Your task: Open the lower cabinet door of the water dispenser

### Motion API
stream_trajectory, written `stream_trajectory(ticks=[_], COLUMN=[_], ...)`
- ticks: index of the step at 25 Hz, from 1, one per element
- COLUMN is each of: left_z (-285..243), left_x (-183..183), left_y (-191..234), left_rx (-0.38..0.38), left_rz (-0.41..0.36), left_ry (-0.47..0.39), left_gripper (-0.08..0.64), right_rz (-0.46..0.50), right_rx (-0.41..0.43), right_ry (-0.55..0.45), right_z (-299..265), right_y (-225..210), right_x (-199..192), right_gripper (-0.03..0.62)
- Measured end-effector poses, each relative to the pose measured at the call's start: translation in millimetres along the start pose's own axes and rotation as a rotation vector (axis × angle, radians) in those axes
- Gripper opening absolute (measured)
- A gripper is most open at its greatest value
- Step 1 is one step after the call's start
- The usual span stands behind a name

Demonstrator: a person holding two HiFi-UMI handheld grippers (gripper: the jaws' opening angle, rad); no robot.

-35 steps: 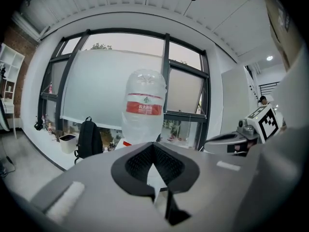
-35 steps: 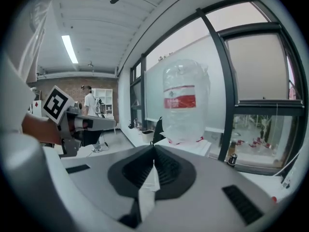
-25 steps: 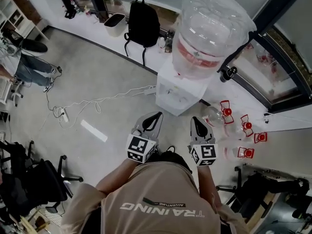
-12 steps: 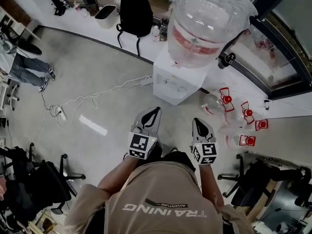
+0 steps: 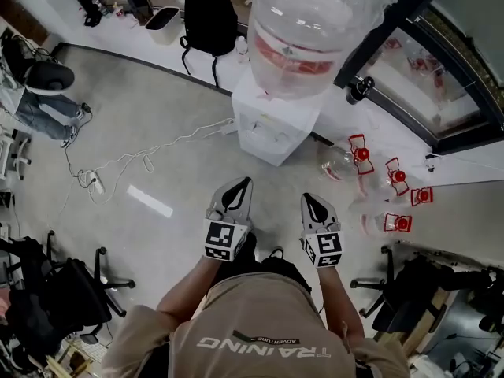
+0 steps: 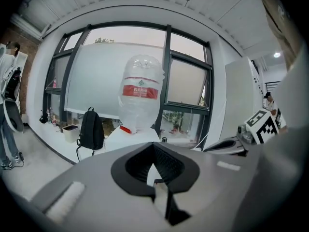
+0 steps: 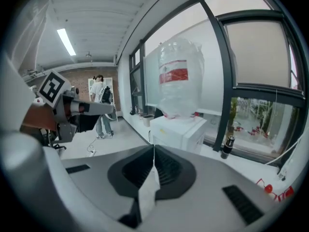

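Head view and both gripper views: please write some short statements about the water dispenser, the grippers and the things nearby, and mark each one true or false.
1. A large clear bottle sits on top of the water dispenser. True.
2. The right gripper touches the dispenser. False: it is apart from it, with bare floor between them.
3. The left gripper and the right gripper are both shut and hold nothing. True.
4. A black backpack lies on top of the dispenser. False: it stands by the window, to the left of the dispenser in the head view.
5. Small bottles with red caps lie on the floor to the right of the dispenser. True.
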State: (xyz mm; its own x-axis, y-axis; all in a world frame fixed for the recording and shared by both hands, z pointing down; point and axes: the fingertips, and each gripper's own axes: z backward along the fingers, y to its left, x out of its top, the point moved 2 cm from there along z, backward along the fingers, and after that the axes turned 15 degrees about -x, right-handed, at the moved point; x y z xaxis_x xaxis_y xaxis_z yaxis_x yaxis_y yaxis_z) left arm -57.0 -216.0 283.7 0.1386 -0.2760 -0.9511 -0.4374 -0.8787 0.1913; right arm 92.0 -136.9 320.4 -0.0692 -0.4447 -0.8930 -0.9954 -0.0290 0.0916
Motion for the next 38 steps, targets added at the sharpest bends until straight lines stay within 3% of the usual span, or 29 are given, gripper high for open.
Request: stream_trajectory(ticks=[6,12,17,20,24,27,32,38], left_z=[-42,-88,-117,-135,-154,-175,-208,-242], left_x=[-51,-124,-201,-236,-279,-309,-360,-414], left_y=[-13,-9,6,27,53,69,85,101], left_rx=[0.009,0.031,0.054,0.061,0.086,0.086,0.063,0.065], left_rz=[0.028,0.028,0.057,0.036,0.028,0.017,-0.028,-0.054], left_ry=[0.033,0.044,0.035,0.017,-0.002,-0.015,-0.048,-0.078], left_gripper=[0.008,0.008,0.008,0.008,0.008,0.008,0.008,0.008], right_rz=[-0.023,-0.056,-0.048,-0.058,-0.002,0.024,-0.029,0.012], right_rx=[0.003,0.013,0.02,0.047,0.08,0.075,0.1,0.108], right_ry=[0.086,0.104,0.043,-0.003,-0.042,-0.047,-0.029,-0.056], right_z=[-19,-62,-112,-142,-176,-208,-266,-324], right_y=[-31,-49,-57,-54,-48,-48,-49,-50], right_x=[-85,-155,-218,-241,-268,-302,-370,-441], right_gripper=[0.011,0.012,0.012,0.012,0.012,0.012,0.012,0.012])
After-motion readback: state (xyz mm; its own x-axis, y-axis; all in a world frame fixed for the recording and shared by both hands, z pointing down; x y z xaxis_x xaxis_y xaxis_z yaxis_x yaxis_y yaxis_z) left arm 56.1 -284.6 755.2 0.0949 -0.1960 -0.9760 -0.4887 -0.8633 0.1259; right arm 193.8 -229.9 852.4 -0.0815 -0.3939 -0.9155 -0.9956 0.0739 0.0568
